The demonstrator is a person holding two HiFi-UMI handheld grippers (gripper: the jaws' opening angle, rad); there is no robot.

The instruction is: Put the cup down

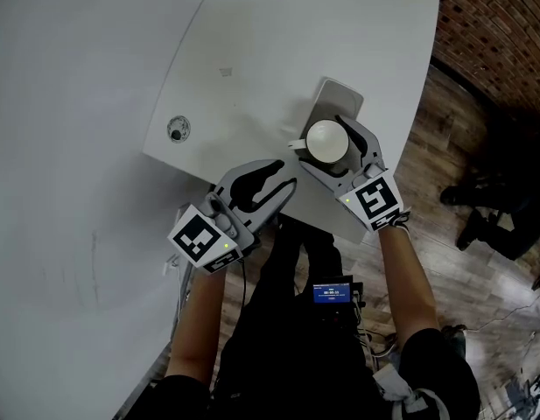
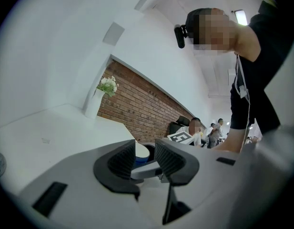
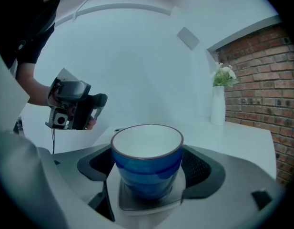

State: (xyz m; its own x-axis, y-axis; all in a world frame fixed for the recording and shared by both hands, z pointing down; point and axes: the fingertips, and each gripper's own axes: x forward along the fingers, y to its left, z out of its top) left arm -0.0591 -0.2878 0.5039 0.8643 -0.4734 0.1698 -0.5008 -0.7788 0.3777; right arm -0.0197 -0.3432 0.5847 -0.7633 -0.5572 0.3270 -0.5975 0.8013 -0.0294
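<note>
Plainly, the right gripper (image 3: 147, 167) is clamped on the blue cup (image 3: 147, 149), with a pad against each side. The cup stands upright on a grey tray (image 3: 143, 202) near the right edge of the white table (image 1: 252, 51). The gripper body hides the tray's near part. The left gripper (image 2: 146, 160) holds nothing; its jaws are a narrow gap apart, and it hovers left of the cup and nearer. Through that gap only a slice of the cup shows. A vase of flowers (image 3: 217, 104) stands far off by the brick wall.

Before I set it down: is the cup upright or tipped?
Upright: the cup sits mouth up, rim level, between the right tongs.
</note>
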